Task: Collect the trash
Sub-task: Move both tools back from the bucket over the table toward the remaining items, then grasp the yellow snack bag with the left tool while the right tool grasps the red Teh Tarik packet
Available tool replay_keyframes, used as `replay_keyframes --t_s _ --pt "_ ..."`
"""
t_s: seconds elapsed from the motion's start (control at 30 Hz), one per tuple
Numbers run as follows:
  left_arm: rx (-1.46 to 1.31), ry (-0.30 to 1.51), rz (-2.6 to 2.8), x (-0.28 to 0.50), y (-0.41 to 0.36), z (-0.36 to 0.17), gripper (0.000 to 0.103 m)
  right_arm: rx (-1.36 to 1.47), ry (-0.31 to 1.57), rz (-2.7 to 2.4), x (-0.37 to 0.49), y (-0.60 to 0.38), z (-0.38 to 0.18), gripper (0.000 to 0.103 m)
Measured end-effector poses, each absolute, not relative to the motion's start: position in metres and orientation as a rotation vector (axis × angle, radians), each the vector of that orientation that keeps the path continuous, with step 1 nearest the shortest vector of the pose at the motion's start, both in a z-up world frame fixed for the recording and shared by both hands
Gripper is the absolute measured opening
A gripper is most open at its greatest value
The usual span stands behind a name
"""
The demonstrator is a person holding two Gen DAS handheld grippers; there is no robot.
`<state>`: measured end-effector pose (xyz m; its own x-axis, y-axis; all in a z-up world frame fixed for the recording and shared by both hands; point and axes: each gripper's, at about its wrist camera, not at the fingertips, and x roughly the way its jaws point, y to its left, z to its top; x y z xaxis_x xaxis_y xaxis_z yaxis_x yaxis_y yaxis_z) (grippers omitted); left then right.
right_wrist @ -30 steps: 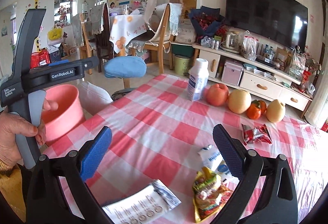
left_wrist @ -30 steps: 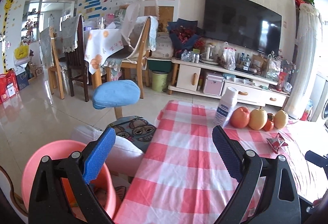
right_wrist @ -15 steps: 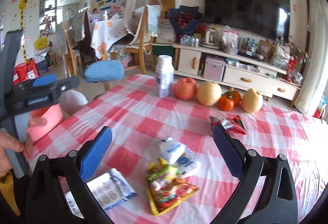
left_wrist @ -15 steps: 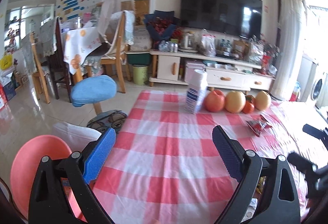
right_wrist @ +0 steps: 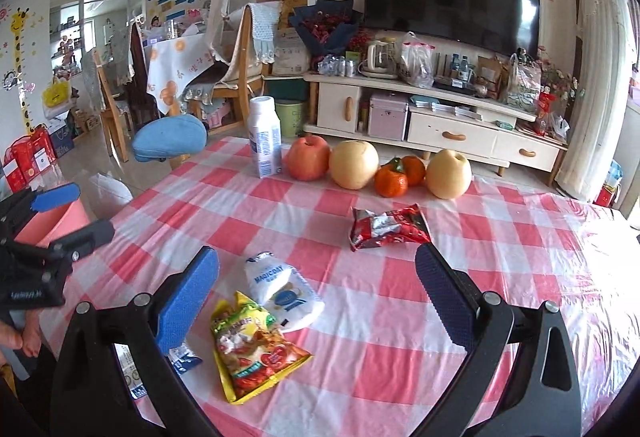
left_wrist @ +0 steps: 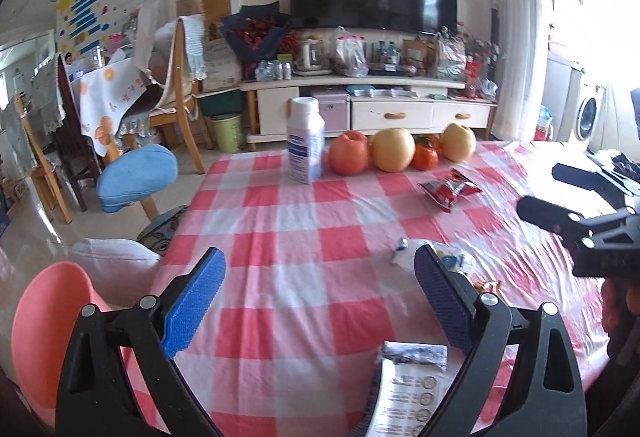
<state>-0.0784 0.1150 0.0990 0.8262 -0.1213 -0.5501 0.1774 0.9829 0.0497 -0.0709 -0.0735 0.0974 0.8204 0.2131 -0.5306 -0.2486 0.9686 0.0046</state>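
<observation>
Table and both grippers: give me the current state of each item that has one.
left gripper: open, empty
right gripper: open, empty
yellow snack bag: lying flat, torn open
white pouch: lying flat, crumpled
red wrapper: crumpled on the cloth
printed packet: flat at the near edge
milk bottle: upright, capped
pink bin: beside the table, upright

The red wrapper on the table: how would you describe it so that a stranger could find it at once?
Start at the checked tablecloth and find the row of fruit at its far edge. Just in front of the two small oranges lies the red wrapper, crumpled and alone. It is red and silver, and lies apart from the yellow snack bag and white pouch.
</observation>
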Motion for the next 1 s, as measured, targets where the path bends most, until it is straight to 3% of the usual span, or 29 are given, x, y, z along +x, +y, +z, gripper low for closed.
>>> replay_keyframes --t_s 0.67,1.0 --pt "0.107 0.790 -0.330 -0.100 0.005 0.053 0.094 0.042 0.613 0.084 -0.048 -0.157 0.089 0.099" --pt "-0.043 0.925 -0.259 -0.066 0.001 0.026 0.094 0.199 0.702 0.073 -0.021 -0.197 0.070 0.099"
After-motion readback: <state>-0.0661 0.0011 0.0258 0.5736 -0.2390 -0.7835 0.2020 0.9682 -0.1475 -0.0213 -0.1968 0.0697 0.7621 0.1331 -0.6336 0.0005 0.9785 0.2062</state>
